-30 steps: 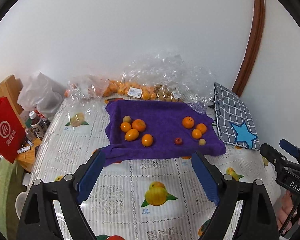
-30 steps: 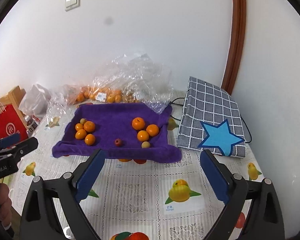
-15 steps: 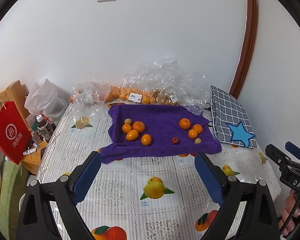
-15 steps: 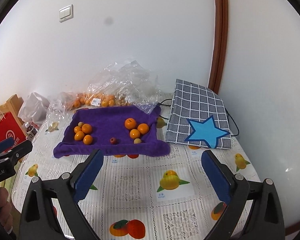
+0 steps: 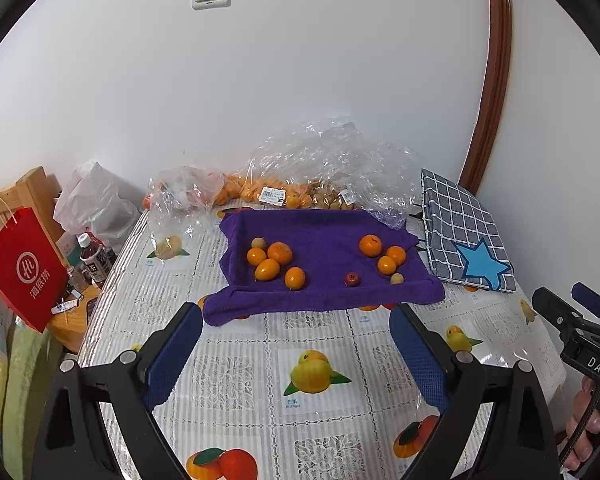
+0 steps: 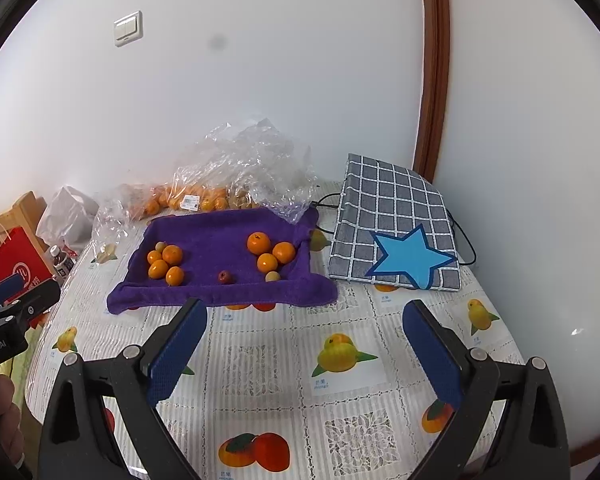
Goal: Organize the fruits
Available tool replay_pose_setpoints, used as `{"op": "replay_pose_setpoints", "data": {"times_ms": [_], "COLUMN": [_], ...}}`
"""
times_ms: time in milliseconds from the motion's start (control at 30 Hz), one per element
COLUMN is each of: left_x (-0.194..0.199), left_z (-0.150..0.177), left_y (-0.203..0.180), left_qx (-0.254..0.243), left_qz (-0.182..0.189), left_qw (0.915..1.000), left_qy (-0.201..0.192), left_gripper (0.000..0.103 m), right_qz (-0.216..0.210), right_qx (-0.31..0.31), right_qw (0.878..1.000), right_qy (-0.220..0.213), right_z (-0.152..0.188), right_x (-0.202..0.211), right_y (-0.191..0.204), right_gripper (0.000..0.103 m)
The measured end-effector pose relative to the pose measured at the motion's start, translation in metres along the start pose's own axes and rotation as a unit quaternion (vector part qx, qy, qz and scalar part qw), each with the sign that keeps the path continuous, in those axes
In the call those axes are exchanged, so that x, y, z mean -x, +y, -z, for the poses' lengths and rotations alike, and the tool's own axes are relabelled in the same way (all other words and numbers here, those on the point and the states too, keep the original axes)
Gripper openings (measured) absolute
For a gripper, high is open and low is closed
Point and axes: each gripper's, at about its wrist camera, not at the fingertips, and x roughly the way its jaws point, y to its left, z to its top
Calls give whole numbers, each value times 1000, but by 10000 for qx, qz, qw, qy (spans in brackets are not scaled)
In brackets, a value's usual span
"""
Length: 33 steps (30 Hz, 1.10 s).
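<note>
Both our claws wide, empty, back at worktop (image 5: 236, 364) near edge. We'd approach purple towel (image 5: 324, 248) low, straddle red fruit (image 5: 351, 279) squarely.

A towel (image 5: 324, 248) lay on the table (image 5: 236, 376) toward 12 o'clock. On it, one cluster of fruit (image 5: 274, 260) sat at 9 o'clock, another (image 5: 382, 254) at 3 o'clock, a small fruit (image 5: 351, 279) between them nearer the front edge. Bags of fruit (image 5: 284, 194) lay behind the towel; a checked pouch (image 5: 462, 232) lay at its 3 o'clock.
</note>
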Motion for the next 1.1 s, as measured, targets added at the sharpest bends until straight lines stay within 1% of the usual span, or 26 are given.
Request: {"op": "replay_pose_setpoints", "data": {"times_ms": [500, 1100], "left_x": [2, 4], "left_z": [1, 0], "left_y": [1, -3], "left_qx": [11, 110], "left_qz": [38, -17], "left_qw": [10000, 9999], "left_qy": [-25, -25], "left_gripper": [95, 95], "right_qz": [5, 20], "right_qx": [29, 56], "right_qw": [10000, 10000], "right_qy": [-5, 6], "right_z": [1, 4], "right_x": [3, 3], "right_y": [2, 1], "right_gripper": [97, 97]}}
